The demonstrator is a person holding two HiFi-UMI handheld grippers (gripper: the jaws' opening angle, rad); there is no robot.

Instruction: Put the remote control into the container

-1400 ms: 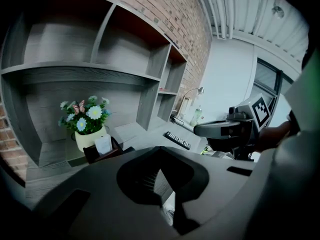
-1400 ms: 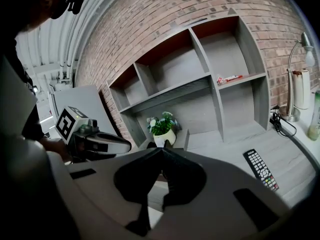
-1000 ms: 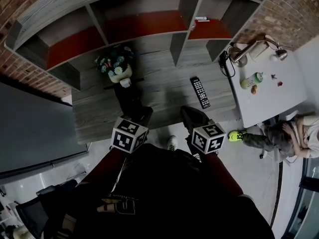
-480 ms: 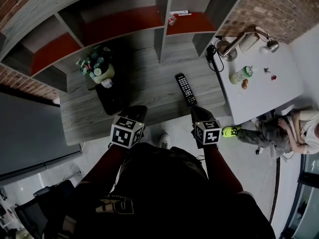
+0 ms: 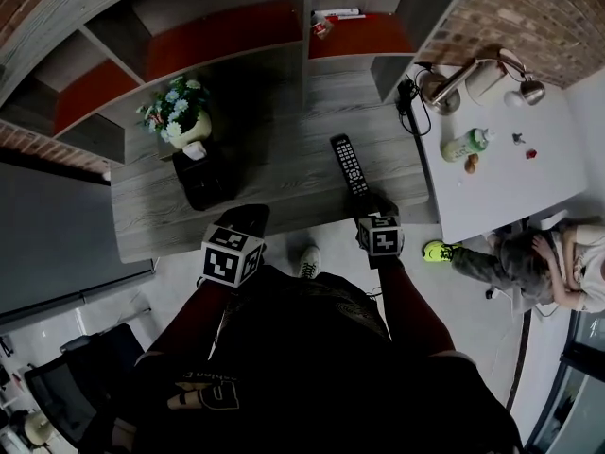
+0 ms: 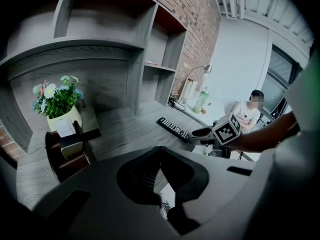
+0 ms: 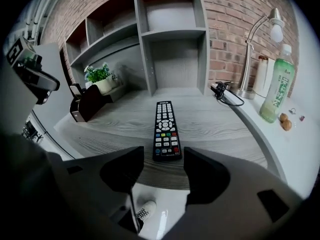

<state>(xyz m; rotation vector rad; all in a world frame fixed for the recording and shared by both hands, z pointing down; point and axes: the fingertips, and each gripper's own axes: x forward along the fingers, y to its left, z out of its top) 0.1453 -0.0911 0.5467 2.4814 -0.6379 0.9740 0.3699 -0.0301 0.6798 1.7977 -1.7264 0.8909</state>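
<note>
While the black remote control point(image 5: 351, 165) lies face up on the grey wood-grain counter point(image 5: 284, 149), the right tool point(image 5: 376, 202) is held open at its near end.
Rows of buttons are seen along the long, slim remote, with coloured keys towards the end close to the counter's front edge. The dark open container point(image 5: 202, 180) is set well apart to the left, just in front of a potted flower point(image 5: 180, 121); nothing is placed between them. A bottle point(image 5: 468, 146) and a lamp point(image 5: 477, 72) are kept on the white counter to the right. The right tool is tilted downward; its jaws have just been opening, and the remote's end is lined up with the gap, ungripped. The left tool point(image 5: 253, 218) is angled downward at the counter's edge, jaws together and empty.
</note>
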